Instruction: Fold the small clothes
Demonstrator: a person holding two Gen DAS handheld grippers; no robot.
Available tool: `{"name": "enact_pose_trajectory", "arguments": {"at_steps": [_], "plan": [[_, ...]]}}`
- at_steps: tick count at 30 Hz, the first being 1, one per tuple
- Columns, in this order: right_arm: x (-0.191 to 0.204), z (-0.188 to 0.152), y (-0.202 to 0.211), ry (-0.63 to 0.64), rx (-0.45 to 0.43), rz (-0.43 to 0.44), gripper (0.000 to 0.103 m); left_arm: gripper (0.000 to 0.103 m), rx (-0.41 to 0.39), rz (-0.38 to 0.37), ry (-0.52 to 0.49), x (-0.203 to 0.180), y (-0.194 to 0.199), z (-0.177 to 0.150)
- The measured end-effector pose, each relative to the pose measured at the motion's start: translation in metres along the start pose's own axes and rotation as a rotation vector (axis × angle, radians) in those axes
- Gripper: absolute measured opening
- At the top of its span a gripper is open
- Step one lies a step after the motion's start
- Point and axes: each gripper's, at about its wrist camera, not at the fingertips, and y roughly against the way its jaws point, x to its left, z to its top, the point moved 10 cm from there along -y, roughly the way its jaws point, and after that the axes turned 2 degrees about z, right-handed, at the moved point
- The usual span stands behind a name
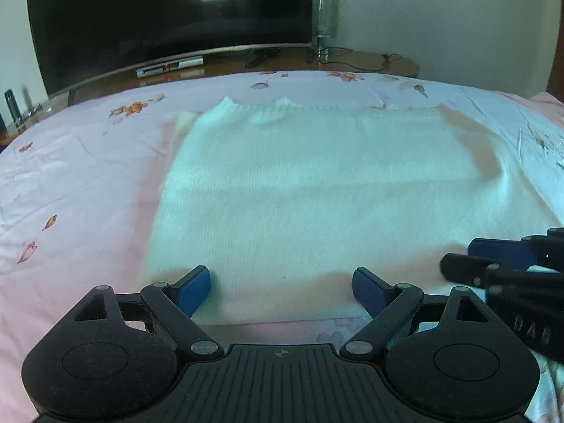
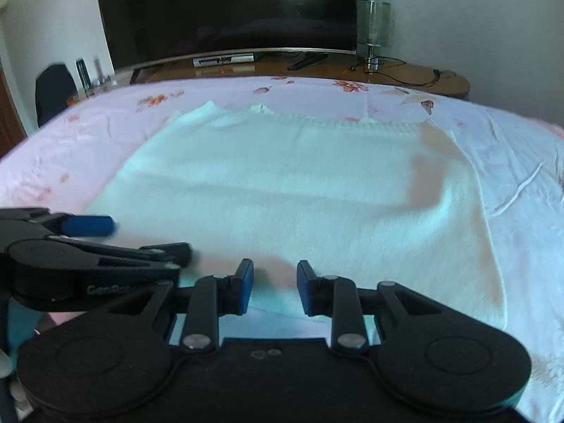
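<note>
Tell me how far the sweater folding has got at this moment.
Done: the white sweater lies flat on the floral bedsheet, sides apparently tucked into a rectangle. In hand: nothing; the left gripper is wide open and the right gripper slightly open, both at the near edge. Left: folding it over toward the ribbed far edge.

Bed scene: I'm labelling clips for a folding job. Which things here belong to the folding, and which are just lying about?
For the job:
- white sweater
- left gripper
- right gripper
- bedsheet, the work surface

Lying about:
- television
- lamp
- set-top box
- cable
</note>
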Motion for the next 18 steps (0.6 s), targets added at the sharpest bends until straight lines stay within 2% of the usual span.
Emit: {"name": "enact_pose_trajectory", "arguments": {"at_steps": [12, 18], "plan": [[-0.071, -0.014, 0.010, -0.073, -0.001, -0.101, 0.026, 0.088, 0.010, 0.016, 0.031, 0.029, -0.001, -0.002], [-0.088, -0.018, 0.014, -0.084, 0.000, -0.131, 0.026, 0.088, 0.015, 0.024, 0.040, 0.040, -0.001, -0.002]]}}
